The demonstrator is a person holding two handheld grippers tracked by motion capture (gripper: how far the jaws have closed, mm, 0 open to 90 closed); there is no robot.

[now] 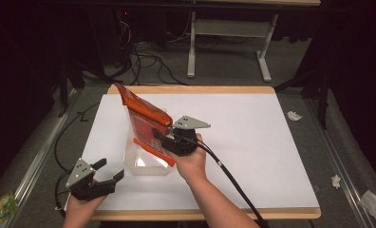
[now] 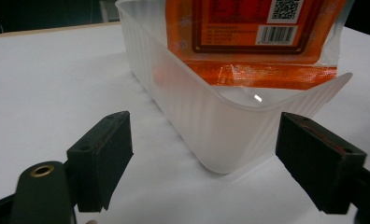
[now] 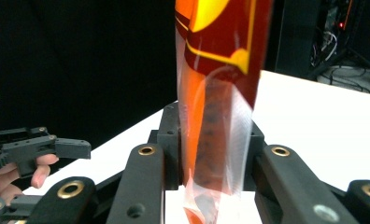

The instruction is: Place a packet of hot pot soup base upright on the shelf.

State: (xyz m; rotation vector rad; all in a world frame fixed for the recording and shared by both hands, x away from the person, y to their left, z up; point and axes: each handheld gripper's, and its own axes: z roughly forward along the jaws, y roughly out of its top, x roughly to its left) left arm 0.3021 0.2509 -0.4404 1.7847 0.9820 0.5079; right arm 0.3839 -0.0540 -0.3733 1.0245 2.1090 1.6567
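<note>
An orange snack packet (image 1: 142, 110) stands tilted, its lower end inside a clear plastic tub (image 1: 139, 166) on the white table. My right gripper (image 1: 161, 137) is shut on the packet's lower right part; in the right gripper view the packet (image 3: 216, 116) rises pinched between the two jaws of that gripper (image 3: 211, 158). My left gripper (image 1: 111, 169) is open near the table's front left corner, just left of the tub. In the left gripper view its jaws (image 2: 202, 140) stand wide apart in front of the tub's corner (image 2: 220, 126), with the packet (image 2: 253, 42) behind the tub wall.
The white table top (image 1: 252, 142) has a wooden edge. Cables and a table frame (image 1: 229, 33) lie on the floor beyond. Crumpled paper scraps (image 1: 294, 115) lie on the floor at the right. A green wrapper (image 1: 1, 206) lies at the lower left.
</note>
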